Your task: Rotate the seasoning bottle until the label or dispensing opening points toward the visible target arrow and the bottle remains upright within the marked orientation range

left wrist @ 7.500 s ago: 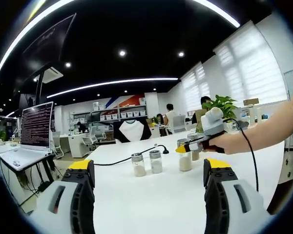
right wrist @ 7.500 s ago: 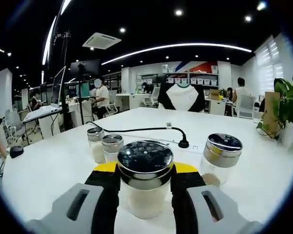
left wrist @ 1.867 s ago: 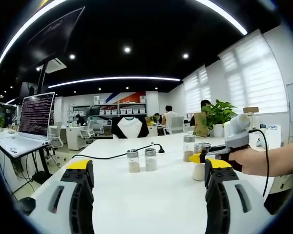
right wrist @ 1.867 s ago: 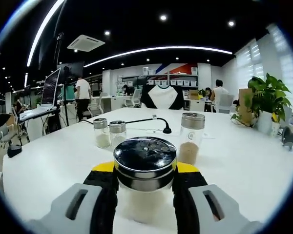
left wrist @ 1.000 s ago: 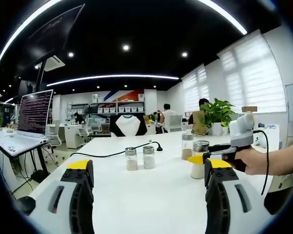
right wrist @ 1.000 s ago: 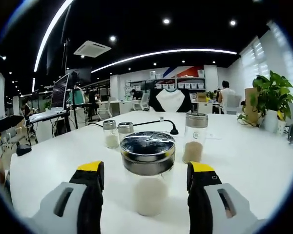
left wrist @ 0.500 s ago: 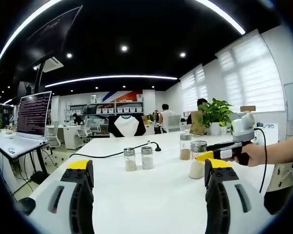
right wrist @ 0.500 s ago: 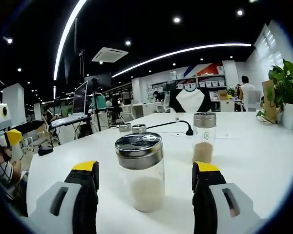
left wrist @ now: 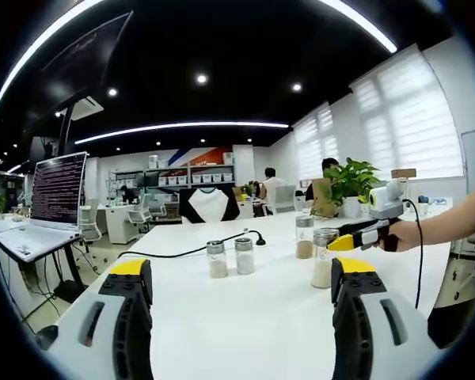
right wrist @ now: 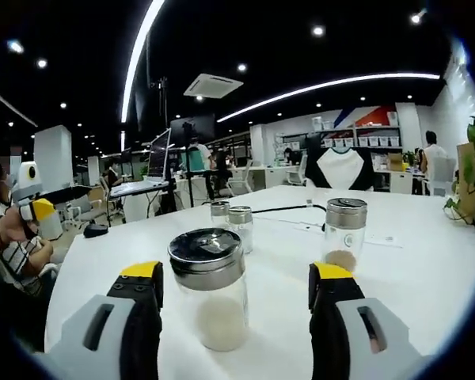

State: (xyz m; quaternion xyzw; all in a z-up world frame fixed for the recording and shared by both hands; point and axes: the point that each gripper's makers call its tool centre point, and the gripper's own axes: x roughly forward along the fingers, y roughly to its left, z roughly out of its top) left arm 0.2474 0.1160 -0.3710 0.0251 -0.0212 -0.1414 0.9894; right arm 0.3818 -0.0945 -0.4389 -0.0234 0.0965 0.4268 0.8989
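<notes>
Seasoning bottle (right wrist: pixel 209 289): a clear cylindrical glass jar with a polished, perforated metal cap, holding pale granules in its lower part; it is standing upright on the smooth white table (right wrist: pixel 427 277), just ahead of the right gripper (right wrist: pixel 233 297) and roughly between its two jaws, touching neither. The right gripper is standing released, its grey moulded jaws with black inner faces and yellow tips spread wide on either side of the jar. In the left gripper view the same bottle (left wrist: pixel 324 259) is sitting right of centre on the table (left wrist: pixel 245 317), with the right gripper (left wrist: pixel 342 242) hovering just beside it in a person's hand (left wrist: pixel 402 234), a black cable trailing from the tool. The left gripper (left wrist: pixel 241 279) is likewise standing unclenched and holding nothing, its jaws well apart over bare tabletop. Second jar (right wrist: pixel 343 233): taller, same metal cap, brownish contents, standing beyond and to the right of the seasoning bottle. Pair of small shakers (right wrist: pixel 230 223): glass bodies, metal tops, white contents, standing side by side further back. Black power cable (left wrist: pixel 186 252): glossy, curving across the tabletop behind the shakers. Open laptop (left wrist: pixel 43 214): lit screen of text, sitting on a stand at the left. Potted plant (left wrist: pixel 354 179): broad green leaves, standing at the far right by the blinds.
</notes>
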